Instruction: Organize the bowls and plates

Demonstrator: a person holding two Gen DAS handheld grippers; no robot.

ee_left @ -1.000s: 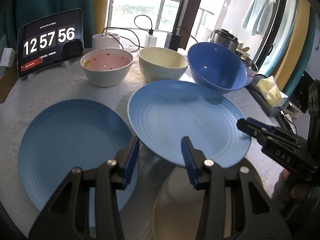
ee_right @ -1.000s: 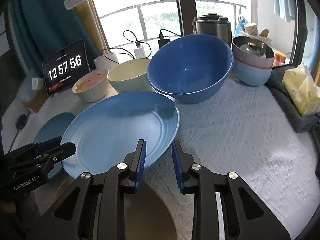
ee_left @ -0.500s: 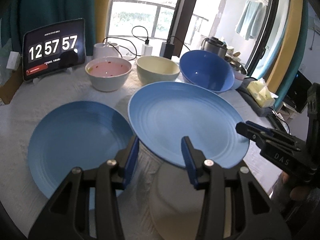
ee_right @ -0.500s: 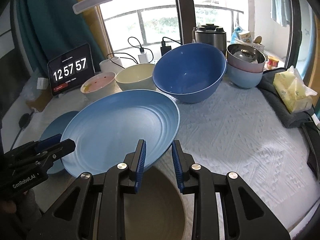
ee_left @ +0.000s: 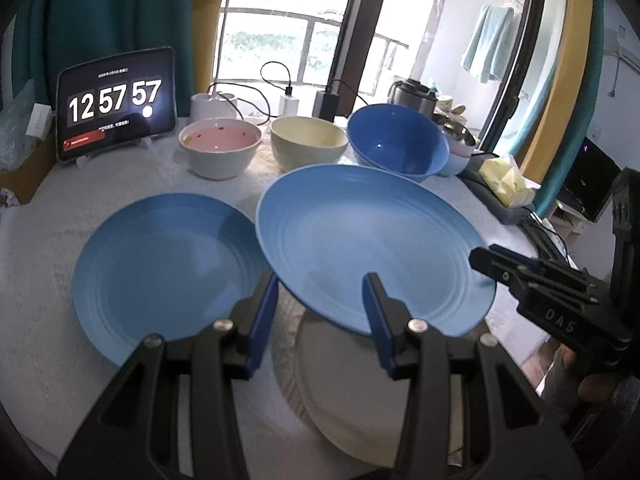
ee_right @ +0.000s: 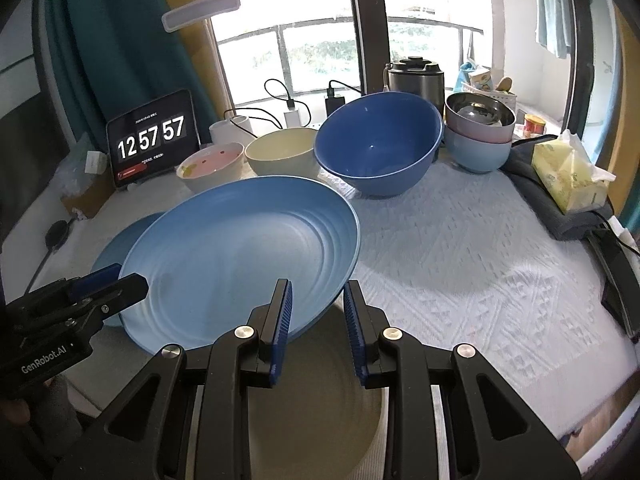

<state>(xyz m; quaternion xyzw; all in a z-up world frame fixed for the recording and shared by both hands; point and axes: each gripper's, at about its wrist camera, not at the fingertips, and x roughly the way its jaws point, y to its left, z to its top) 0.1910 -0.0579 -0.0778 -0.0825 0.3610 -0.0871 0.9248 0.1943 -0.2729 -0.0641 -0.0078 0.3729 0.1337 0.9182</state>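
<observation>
A light blue plate (ee_left: 360,232) (ee_right: 240,256) hangs tilted above the white tablecloth. My left gripper (ee_left: 320,292) is shut on its near left rim, one finger over the plate and one under. My right gripper (ee_right: 316,292) is shut on its near right rim in the same way. Each gripper also shows in the other's view: the right gripper (ee_left: 500,268) at the plate's right edge, the left gripper (ee_right: 108,284) at its left edge. A cream plate (ee_left: 340,392) (ee_right: 312,400) lies on the cloth under the lifted plate. A darker blue plate (ee_left: 160,264) lies flat to the left.
At the back stand a pink-lined white bowl (ee_left: 219,148), a cream bowl (ee_left: 308,144) and a large blue bowl (ee_right: 380,144). Stacked bowls (ee_right: 478,136) and a tissue pack (ee_right: 568,176) sit at the back right. A tablet clock (ee_left: 116,104) stands at the back left, with cables behind.
Both grippers have drawn back and slightly up with the light blue plate still held. More of the cream plate beneath it now shows.
</observation>
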